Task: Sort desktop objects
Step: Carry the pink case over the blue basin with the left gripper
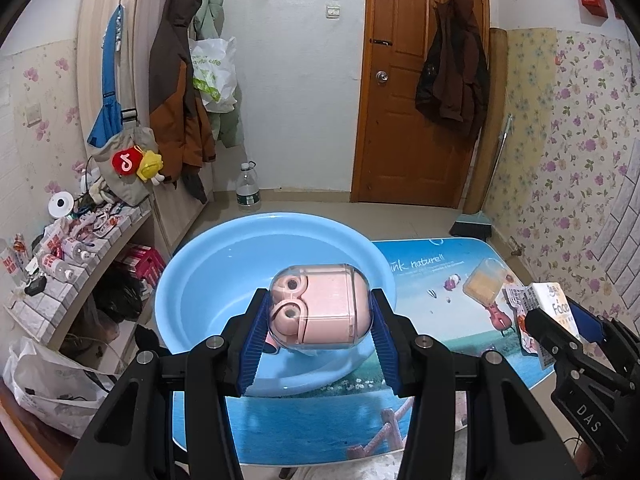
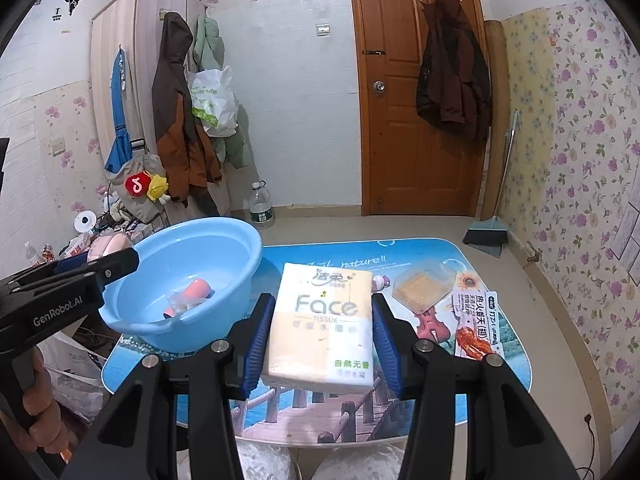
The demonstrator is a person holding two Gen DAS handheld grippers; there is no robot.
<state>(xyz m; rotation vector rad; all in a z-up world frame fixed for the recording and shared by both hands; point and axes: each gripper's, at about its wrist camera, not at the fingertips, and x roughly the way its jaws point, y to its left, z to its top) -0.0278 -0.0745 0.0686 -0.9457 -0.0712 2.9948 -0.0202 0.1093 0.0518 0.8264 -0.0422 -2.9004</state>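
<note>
Closest to me, my left gripper is closed on a pink case in a clear shell; both blue pads press its sides and hold it above the blue basin. My right gripper is clamped on a pack of face tissue, one pad on each long side; I cannot tell if the pack rests on the table or is a little above it. In the basin, which stands on the left part of the table, a pink tube lies together with a small clear wrapper. Just right of the tissue pack lies a snack packet, and a little farther a clear box with yellow content. Behind the table I see a broom, a water bottle on the floor, and the wooden door.
</note>
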